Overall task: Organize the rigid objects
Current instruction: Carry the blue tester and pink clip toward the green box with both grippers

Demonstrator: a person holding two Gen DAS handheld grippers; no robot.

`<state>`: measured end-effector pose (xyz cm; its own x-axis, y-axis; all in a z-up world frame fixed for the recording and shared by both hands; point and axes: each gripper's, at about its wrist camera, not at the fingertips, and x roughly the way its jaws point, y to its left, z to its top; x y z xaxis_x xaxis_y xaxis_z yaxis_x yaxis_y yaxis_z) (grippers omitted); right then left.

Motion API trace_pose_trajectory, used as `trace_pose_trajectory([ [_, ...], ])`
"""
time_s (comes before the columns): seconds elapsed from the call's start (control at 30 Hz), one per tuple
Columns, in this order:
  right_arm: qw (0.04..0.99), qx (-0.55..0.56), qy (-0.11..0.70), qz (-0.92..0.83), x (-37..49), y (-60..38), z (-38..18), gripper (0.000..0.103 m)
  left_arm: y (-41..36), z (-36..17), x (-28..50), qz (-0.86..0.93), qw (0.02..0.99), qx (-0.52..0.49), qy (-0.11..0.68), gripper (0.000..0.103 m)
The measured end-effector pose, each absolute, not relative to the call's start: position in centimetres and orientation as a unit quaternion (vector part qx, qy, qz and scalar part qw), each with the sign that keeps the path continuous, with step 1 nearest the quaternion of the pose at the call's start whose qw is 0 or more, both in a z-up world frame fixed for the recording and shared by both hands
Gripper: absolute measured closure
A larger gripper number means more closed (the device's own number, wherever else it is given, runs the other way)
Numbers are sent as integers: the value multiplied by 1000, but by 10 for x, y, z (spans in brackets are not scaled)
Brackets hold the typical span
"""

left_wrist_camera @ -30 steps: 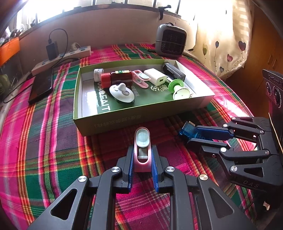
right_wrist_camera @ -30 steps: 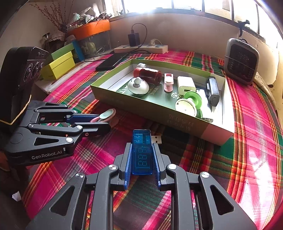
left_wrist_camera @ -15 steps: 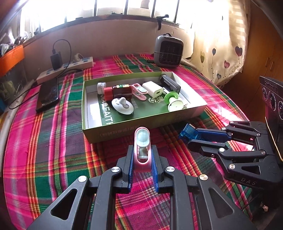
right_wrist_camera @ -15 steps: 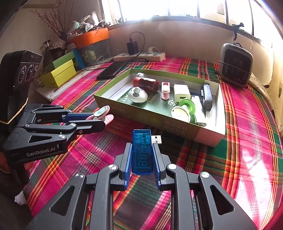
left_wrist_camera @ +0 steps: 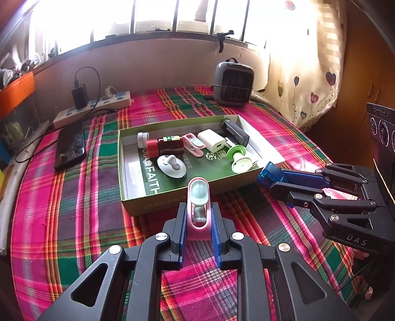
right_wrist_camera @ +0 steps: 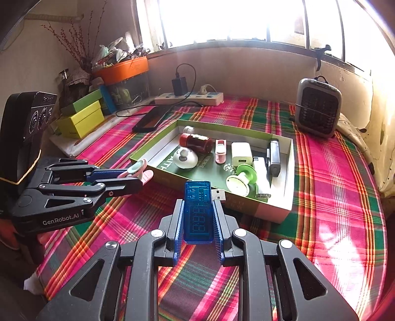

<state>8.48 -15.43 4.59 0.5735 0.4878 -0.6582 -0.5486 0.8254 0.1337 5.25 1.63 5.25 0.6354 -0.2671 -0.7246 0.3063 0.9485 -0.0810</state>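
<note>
Left gripper (left_wrist_camera: 198, 229) jaws clamp the pink clip (left_wrist_camera: 198, 210) by its tail; right gripper (right_wrist_camera: 198, 227) jaws clamp the USB meter (right_wrist_camera: 198, 212) midbody. Both look light, stiff, slick plastic.

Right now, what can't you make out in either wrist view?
- Window: blown out in both views, nothing outside readable.
- Print on the green box floor: left view, partly covered by a white knob and brown bottle.
- Pink clip rear end: left view, hidden between the left tongs.
- USB meter digits: right view, unlit.
</note>
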Motion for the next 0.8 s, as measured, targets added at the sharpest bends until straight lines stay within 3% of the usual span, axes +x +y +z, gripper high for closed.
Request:
trace_pose_trajectory([
  [0.8,896,-37,357,259,144,-151,59,80,29,53,106,-144,904,5,402,86],
])
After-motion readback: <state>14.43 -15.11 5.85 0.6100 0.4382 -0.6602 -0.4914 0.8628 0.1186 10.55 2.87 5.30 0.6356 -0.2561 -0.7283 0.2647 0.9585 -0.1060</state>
